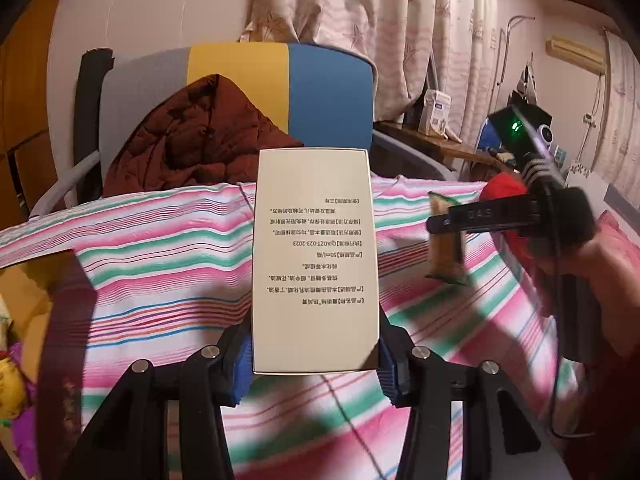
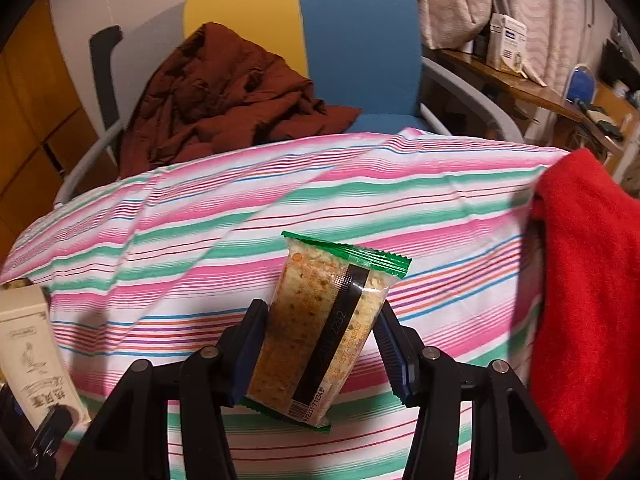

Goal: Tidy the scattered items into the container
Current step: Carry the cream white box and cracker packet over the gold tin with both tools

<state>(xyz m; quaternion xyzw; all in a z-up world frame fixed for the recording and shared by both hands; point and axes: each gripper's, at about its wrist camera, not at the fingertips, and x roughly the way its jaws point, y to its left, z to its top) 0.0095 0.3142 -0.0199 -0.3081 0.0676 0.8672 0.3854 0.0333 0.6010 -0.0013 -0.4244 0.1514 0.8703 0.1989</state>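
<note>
Pink-green-white striped cloth (image 2: 280, 200) covered the surface before a blue-yellow chair (image 2: 352, 40), above which the left claw (image 1: 316, 364) pinched a tall cream cardboard box (image 1: 316, 256) upright while the right claw (image 2: 320, 356) gripped a green-edged clear cracker packet (image 2: 320, 328), tilted, red fabric (image 2: 592, 300) beside.

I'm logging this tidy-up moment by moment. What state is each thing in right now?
left gripper: shut on the cream box.
cream box: held upright, lifted above the striped cloth.
right gripper: shut on the cracker packet.
cracker packet: sealed, held tilted, off the cloth.
brown jacket: crumpled on the chair.
red cloth: lying at the cloth's right edge.
</note>
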